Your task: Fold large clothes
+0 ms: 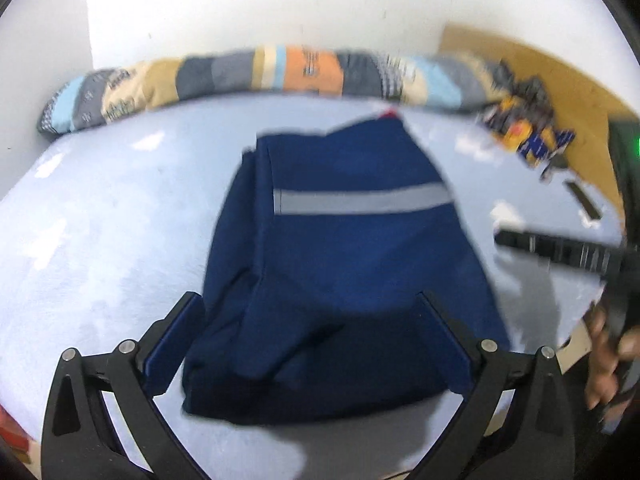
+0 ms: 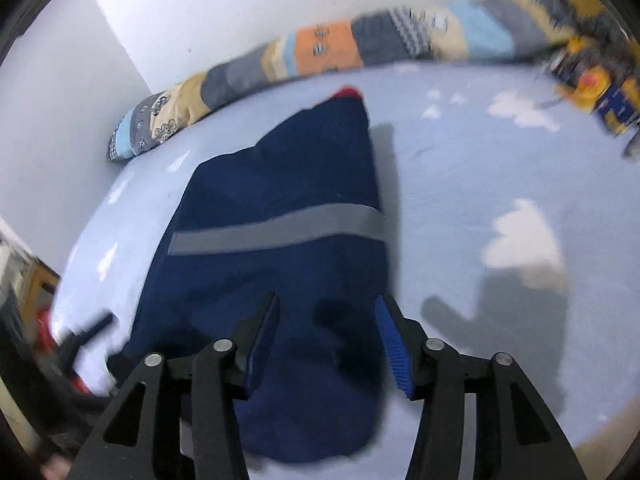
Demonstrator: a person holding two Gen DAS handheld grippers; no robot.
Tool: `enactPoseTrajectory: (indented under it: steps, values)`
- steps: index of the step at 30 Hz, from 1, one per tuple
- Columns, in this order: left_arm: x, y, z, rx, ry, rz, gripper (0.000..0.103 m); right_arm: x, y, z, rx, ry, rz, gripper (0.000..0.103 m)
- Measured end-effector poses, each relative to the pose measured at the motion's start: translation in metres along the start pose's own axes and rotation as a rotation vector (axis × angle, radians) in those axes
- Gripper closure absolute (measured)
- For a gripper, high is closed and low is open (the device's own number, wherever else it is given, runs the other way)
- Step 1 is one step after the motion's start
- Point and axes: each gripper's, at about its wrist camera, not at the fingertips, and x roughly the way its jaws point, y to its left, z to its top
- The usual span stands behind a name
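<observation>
Bright, even indoor light, with the white wall [image 1: 240, 12] blown out to near glare. Strong fisheye bending, dark vignette at every corner, straight lines bowed near the rims. Motion blur throughout, heaviest toward the right edges, smearing the patchwork bolster [image 2: 360, 40] and the clutter [image 1: 524, 124] beyond. Soft, dark shadows thrown on the pale blue bed [image 2: 460, 184], right of the navy garment [image 2: 280, 184] and under the right tool [image 2: 326, 310]. Black tool linkages nearest the lens comparatively sharp.

You can read no text, label or number anywhere; the blur leaves every printed pattern illegible.
</observation>
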Motion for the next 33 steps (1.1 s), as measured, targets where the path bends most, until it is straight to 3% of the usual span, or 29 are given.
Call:
enactPoseTrajectory:
  steps: [3,4,6,10,13,16,18,21,25,29,33]
  values:
    - [-0.032,-0.001,-0.012,-0.006,-0.057,0.007,0.000,-0.036,0.007,-0.035,-0.054,-0.099,-0.085,0.039]
    - [-0.044,-0.003,-0.016,-0.004,-0.078,0.022,0.000,-0.047,0.010,-0.043,-0.052,-0.122,-0.080,0.037]
    - [-0.069,-0.009,-0.020,0.008,-0.119,0.042,0.000,-0.069,0.017,-0.062,-0.075,-0.179,-0.051,0.021]
    - [-0.111,-0.019,-0.032,0.030,-0.191,0.039,0.000,-0.099,0.039,-0.092,-0.161,-0.266,-0.092,0.019]
    - [-0.126,-0.024,-0.038,0.063,-0.181,0.017,0.000,-0.116,0.042,-0.107,-0.144,-0.309,-0.105,0.006]
    - [-0.119,-0.025,-0.033,0.072,-0.157,0.039,0.000,-0.118,0.040,-0.105,-0.130,-0.327,-0.133,0.003]
    - [-0.112,-0.023,-0.029,0.052,-0.105,0.074,0.000,-0.110,0.040,-0.099,-0.115,-0.293,-0.157,0.003]
    - [-0.099,-0.018,-0.021,0.053,-0.057,0.194,0.000,-0.107,0.041,-0.094,-0.124,-0.268,-0.161,0.003]
    - [-0.106,-0.020,-0.013,0.092,-0.103,0.290,0.000,-0.114,0.058,-0.084,-0.263,-0.318,-0.214,0.003]
    - [-0.096,-0.023,-0.014,0.104,-0.113,0.303,0.000,-0.118,0.074,-0.084,-0.418,-0.377,-0.263,0.003]
    - [-0.068,-0.015,-0.030,0.063,0.002,0.271,0.000,-0.096,0.061,-0.085,-0.302,-0.277,-0.216,0.003]
